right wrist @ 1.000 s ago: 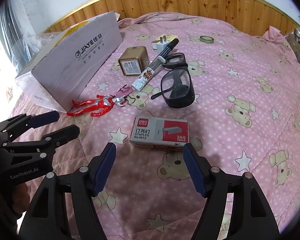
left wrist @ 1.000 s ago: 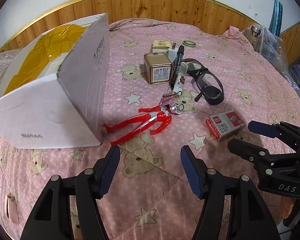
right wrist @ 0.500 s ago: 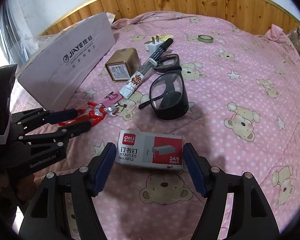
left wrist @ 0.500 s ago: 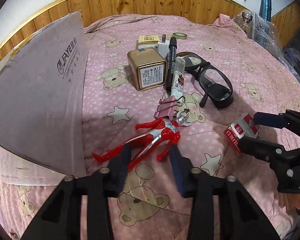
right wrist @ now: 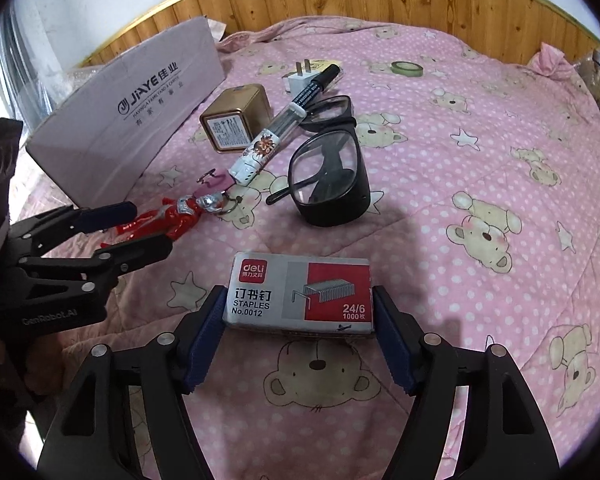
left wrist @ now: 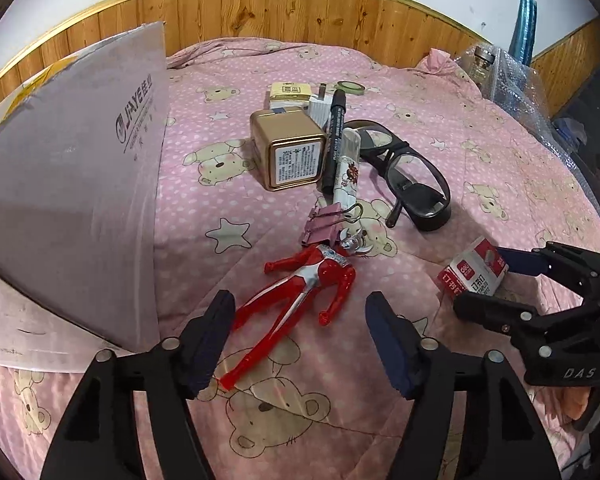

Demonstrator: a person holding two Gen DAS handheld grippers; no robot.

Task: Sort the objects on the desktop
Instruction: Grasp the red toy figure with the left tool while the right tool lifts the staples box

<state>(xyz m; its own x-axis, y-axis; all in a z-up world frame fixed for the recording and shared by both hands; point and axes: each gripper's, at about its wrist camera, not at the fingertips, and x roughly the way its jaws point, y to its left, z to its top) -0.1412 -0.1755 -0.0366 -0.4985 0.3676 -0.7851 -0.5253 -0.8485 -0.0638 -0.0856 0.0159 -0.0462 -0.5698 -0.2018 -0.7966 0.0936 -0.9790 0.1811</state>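
While right hand-held gripper [right wrist: 299, 334] pinches staple box [right wrist: 300, 294] by its short ends, left hand-held gripper [left wrist: 300, 338] spread over toy figure [left wrist: 300, 292].
Box: stiff, dense card. Figure: light, slick plastic; grip torso.

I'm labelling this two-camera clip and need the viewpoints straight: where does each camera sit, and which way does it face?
Left wrist: sits on the left gripper, facing forward across the bed over the red toy figure; its open fingers show, with the right gripper alongside.
Right wrist: sits on the right gripper, facing the staples box between its fingers; the left gripper shows.
Shared: glasses, gold tin, cardboard box.
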